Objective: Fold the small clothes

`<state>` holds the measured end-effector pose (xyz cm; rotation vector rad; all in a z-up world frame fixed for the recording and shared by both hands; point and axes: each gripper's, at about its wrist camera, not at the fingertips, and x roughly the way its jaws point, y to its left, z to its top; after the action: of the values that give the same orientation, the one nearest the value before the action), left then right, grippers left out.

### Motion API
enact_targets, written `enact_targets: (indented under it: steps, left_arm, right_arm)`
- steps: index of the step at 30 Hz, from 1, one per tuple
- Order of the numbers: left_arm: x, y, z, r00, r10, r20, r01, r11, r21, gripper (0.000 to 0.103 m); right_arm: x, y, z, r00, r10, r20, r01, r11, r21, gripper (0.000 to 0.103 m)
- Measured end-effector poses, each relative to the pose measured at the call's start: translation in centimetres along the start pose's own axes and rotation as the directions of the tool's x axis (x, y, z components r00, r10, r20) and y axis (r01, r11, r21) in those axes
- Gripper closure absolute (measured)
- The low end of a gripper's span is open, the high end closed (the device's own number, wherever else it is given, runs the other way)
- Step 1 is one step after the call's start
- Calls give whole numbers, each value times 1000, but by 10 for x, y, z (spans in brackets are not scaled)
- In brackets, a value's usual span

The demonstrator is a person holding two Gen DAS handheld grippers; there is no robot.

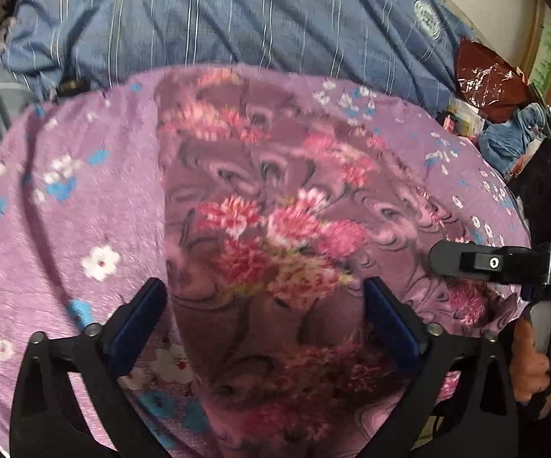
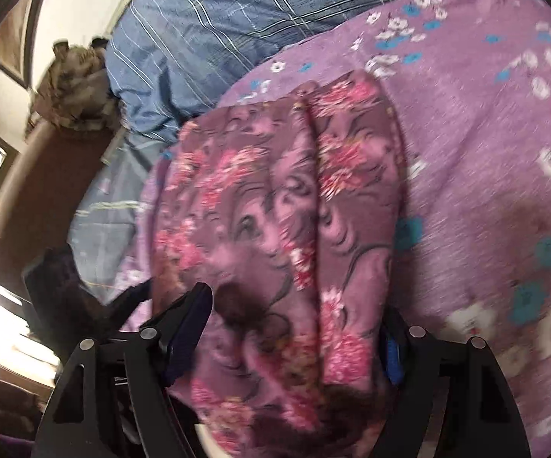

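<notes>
Between the spread left hand-held gripper [image 1: 264, 315] fingers, floral garment [image 1: 275, 210]

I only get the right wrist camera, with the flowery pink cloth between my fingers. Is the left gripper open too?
Observer: Yes. The left gripper has its jaws wide apart, with the floral garment lying loose between them, not pinched.
Operator: What's off to the side where I can't look?
Observer: A crinkly red bag sits past the far right edge of the purple flowered sheet.
Operator: Who's holding my gripper?
Observer: A bare hand is wrapped round the handle of the right gripper, as the left wrist view shows.
</notes>
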<state>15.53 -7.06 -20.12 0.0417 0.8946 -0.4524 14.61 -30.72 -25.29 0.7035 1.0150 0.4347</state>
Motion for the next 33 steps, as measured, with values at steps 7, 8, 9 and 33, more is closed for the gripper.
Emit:
enact_targets:
  steps: [7,8,9,33]
  left_arm:
    - [-21,-7,12,993,109,33,-111,992,54,9]
    - [-24,-4,12,991,131,31,-132,990,50,9]
    - [-31,-4,13,988,150,34,-151,987,47,9]
    - [-238,-51,10,850,412,329,-404,910,-96,0]
  right_arm:
    - [-7,-7,-6,994,99,40,-103,989,109,27]
    - [-12,-11,-6,996,77,47,-83,988,129,28]
    - [-21,-12,-6,996,51,67,-60,989,134,28]
    - [-143,178,-83,792,-342,505,535,788,-305,26]
